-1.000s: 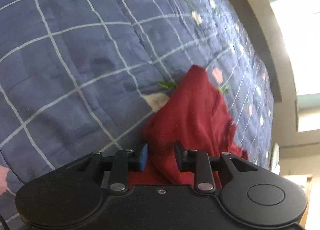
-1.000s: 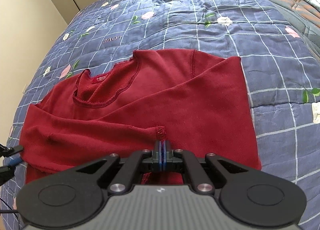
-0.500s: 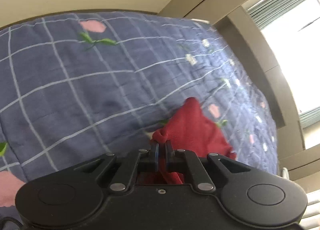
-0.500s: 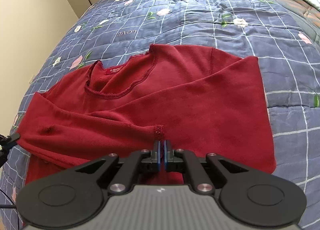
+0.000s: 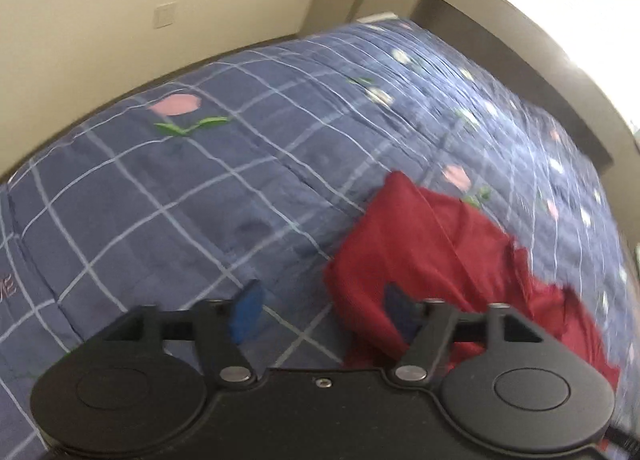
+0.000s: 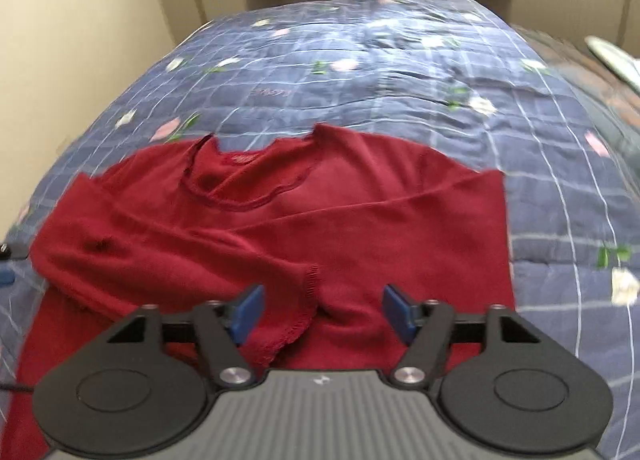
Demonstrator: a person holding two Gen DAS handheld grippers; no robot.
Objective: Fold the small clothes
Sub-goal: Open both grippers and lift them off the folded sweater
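Two grippers, left (image 5: 324,310) and right (image 6: 322,310), both spread; one red sweater (image 6: 360,219) on quilt (image 6: 400,71)

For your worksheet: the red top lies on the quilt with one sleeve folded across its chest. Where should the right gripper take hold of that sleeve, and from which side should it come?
Grip the sleeve cuff, probably from the hem side, where the open right gripper already straddles it. The cuff's stitched edge curls up off the red top, giving the fingers a free lip to close on.
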